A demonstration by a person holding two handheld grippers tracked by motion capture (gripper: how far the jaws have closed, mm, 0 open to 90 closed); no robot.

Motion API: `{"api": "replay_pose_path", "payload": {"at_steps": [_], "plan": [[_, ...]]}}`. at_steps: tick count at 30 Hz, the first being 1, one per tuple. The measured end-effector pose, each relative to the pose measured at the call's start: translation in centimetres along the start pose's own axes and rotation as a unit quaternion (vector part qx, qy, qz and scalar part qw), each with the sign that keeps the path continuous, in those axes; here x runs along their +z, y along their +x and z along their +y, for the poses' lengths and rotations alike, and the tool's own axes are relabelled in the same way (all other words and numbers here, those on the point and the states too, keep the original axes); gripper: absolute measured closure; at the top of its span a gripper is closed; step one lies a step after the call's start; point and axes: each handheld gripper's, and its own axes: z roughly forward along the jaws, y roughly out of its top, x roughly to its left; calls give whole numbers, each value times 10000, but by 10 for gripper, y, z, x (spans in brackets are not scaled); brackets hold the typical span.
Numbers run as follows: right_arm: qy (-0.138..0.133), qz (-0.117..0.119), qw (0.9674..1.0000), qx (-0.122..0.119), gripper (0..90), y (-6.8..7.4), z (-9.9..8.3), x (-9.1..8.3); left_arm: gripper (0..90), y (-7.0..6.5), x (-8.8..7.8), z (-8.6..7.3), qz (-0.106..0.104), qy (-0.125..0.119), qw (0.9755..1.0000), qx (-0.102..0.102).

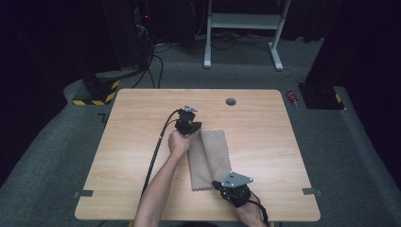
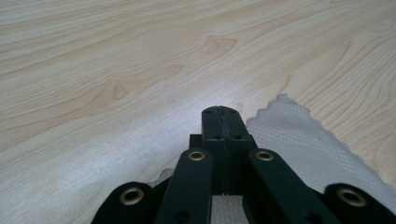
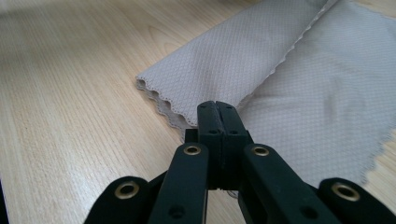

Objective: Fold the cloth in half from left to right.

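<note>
cloth [image 1: 208, 158]: centre of high view on wooden surface [image 1: 132, 156], part-folded, left flap doubled over | handling: thin, limp, light, likely drapes and slides; pinch at scalloped corners or edge | left claw [image 1: 192, 128]: jaws pressed together at cloth's upper-left corner; grip unclear | right claw [image 1: 219, 184]: jaws together at lower edge; grip unclear

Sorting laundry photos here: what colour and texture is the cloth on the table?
The cloth is beige-grey with a fine dotted weave and scalloped edges, clearest in the right gripper view.
</note>
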Motion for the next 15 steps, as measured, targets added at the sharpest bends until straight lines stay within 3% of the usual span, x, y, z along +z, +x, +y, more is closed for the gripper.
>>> {"api": "replay_pose_path", "payload": {"at_steps": [15], "plan": [[22,-183,9998,85,900,-8,-6,-16,900,-19,14,17,-185,64,9996,191]]}}
